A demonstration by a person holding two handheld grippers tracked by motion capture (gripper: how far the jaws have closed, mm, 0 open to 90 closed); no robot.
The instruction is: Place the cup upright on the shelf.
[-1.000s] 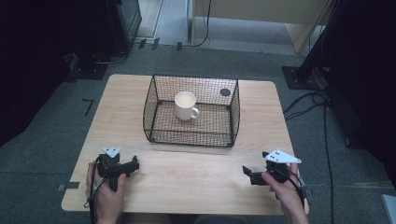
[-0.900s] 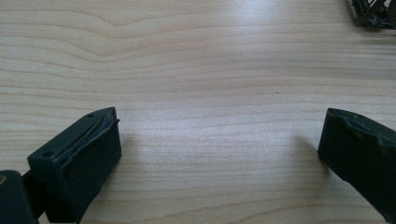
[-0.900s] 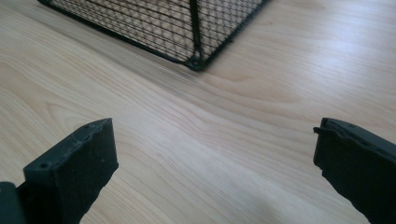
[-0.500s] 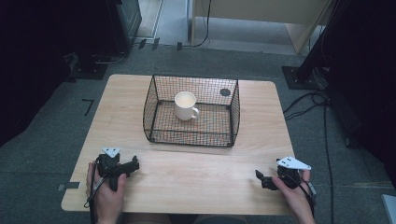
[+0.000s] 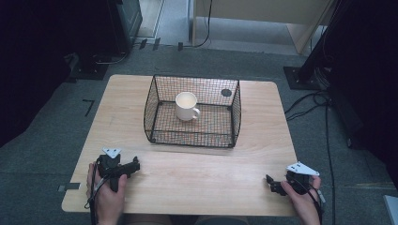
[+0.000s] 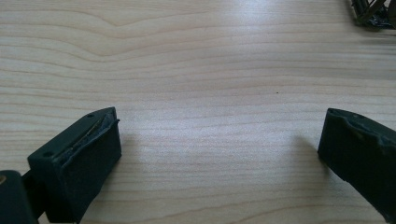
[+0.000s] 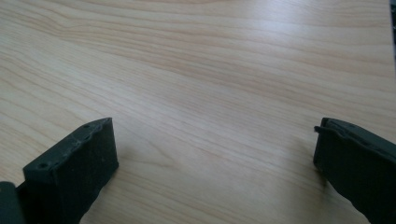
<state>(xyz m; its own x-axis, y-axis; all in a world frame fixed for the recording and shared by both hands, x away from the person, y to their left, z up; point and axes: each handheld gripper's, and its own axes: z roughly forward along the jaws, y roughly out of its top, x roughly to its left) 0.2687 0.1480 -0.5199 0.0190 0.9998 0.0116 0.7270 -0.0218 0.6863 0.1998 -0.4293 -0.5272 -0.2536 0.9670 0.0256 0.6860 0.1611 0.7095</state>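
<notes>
Both grippers rest low on the near part of the table, each held in a hand. At the near left corner, the left gripper (image 5: 133, 165) points toward the right, its jaws standing wide apart with bare wood between them — the left gripper view (image 6: 219, 154) shows the same gap over the grain. At the near right edge, the right gripper (image 5: 271, 183) points left, and the right gripper view (image 7: 215, 158) shows its jaws likewise spread wide, gripping nothing.

Well apart from both, a white mug (image 5: 187, 106) stands upright inside a black wire basket (image 5: 234, 119) at the middle-far part of the table, its handle turned toward the near right. A small dark disc (image 5: 226, 93) lies at the far right corner of the basket; whether it sits inside or under the mesh cannot be told.

The table (image 5: 187, 183) is pale wood with rounded corners and a clear grain. Grey carpet (image 5: 42, 140) surrounds it — black cables (image 5: 324, 112) trail over it at the right. A pale wooden cabinet (image 5: 263, 18) stands at the far side, and dark equipment fills the far left.
</notes>
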